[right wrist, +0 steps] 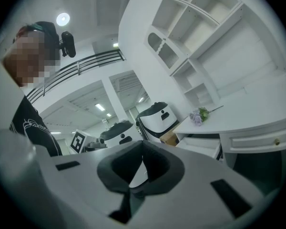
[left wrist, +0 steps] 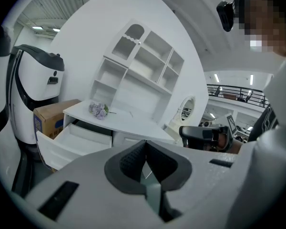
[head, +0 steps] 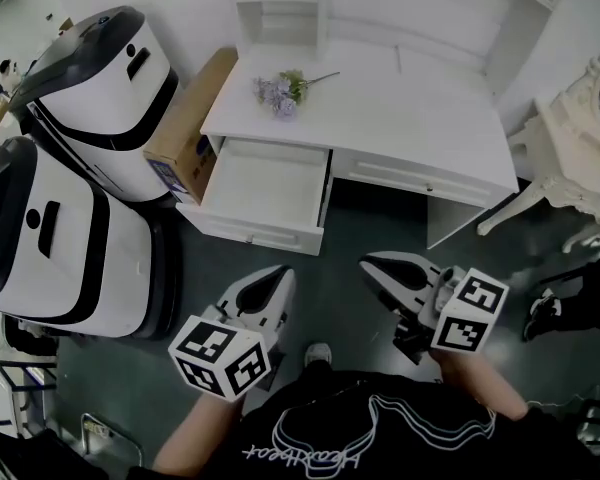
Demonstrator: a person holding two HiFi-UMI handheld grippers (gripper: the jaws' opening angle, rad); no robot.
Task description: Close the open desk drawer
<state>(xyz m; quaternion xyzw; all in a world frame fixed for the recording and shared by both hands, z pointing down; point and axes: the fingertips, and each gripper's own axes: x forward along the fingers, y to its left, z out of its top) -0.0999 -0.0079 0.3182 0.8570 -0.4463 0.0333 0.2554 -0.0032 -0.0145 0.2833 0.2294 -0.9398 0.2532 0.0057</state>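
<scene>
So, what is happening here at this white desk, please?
A person stands in front of a white desk, holding a left gripper and a right gripper. Both are shut and hold nothing. The desk's left drawer is pulled out and looks empty. Neither gripper touches it, so the closing is not yet begun. A small bunch of flowers lies on the desktop.
</scene>
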